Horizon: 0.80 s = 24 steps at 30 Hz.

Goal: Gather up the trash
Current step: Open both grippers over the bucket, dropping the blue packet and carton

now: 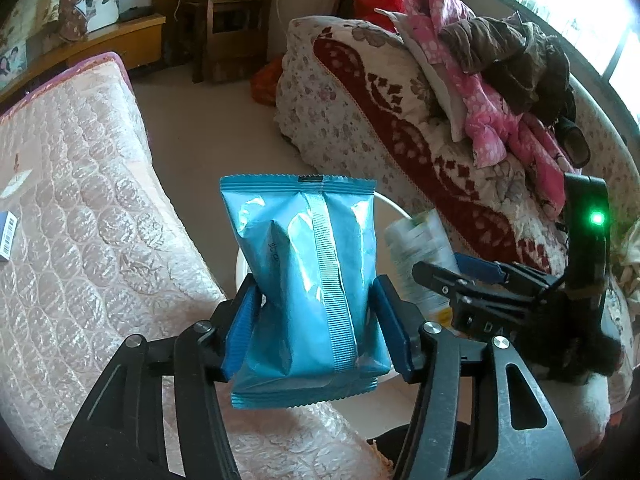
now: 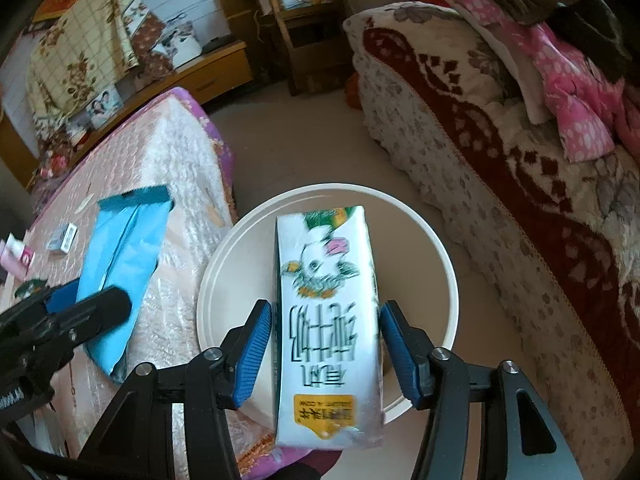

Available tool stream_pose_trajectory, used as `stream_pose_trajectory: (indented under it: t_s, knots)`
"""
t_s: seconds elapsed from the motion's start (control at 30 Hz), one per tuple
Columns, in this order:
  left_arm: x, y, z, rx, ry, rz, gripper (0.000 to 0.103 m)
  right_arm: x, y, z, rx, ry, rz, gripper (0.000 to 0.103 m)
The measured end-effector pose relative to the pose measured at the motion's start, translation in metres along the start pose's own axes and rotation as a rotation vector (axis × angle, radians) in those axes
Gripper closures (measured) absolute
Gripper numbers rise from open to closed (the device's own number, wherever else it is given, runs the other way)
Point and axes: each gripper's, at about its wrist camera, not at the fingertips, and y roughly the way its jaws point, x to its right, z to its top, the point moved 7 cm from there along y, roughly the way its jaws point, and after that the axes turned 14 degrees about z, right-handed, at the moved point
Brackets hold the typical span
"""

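**Clerk:** Largest first. What did you log for the room?

**Checker:** Item one, sofa (image 2: 520, 168) in a red-and-floral cover, clothes piled on it. Item two, quilted mattress (image 1: 80, 208) with a pink satin top; a small barcoded box (image 1: 9, 236) lay on it. Bare floor ran between the two, with wooden furniture at the far wall.

**Clerk:** And the receptacle?

**Checker:** Item three, round white bin (image 2: 448, 280), standing on the floor just beside the mattress edge, apparently nothing in it.

**Clerk:** The trash you carried?

**Checker:** Item four, milk carton (image 2: 326, 320), hanging over the bin mouth. Your right gripper (image 2: 326, 354) had its jaws either side of it, a sliver of gap showing at each pad, and the carton was blurred: I judged it mid-release, though I cannot tell for certain. Item five, blue snack packet (image 1: 308, 280), pinched firmly in your left gripper (image 1: 316, 328), near the bin.

**Clerk:** Step in hand?

**Checker:** Depositing. Next, you needed to carry the packet over the bin opening and part the left jaws.
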Motion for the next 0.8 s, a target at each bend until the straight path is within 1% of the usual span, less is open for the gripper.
stream_pose_trajectory:
  t_s: [0.1,0.33,0.53,0.6,0.8]
  knots:
    - [-0.002,0.001,-0.001,-0.008,-0.005,0.000,0.045,0.002,-0.001,0.000,0.000,0.014,0.003,0.044]
    - [-0.003,-0.001,-0.002,-0.015,-0.015,-0.014,0.045,-0.003,0.000,-0.001,-0.005,0.003,0.007,0.044]
    - [-0.007,-0.007,-0.003,-0.007,-0.023,-0.021,0.044,-0.007,-0.005,-0.001,0.008,0.005,0.001,0.044]
    - [-0.010,-0.010,-0.003,0.000,-0.025,-0.014,0.044,-0.008,-0.007,0.000,0.009,0.003,0.002,0.044]
    - [-0.027,-0.022,-0.008,0.025,-0.022,0.042,0.044,-0.022,-0.005,-0.001,0.003,-0.013,0.017,0.043]
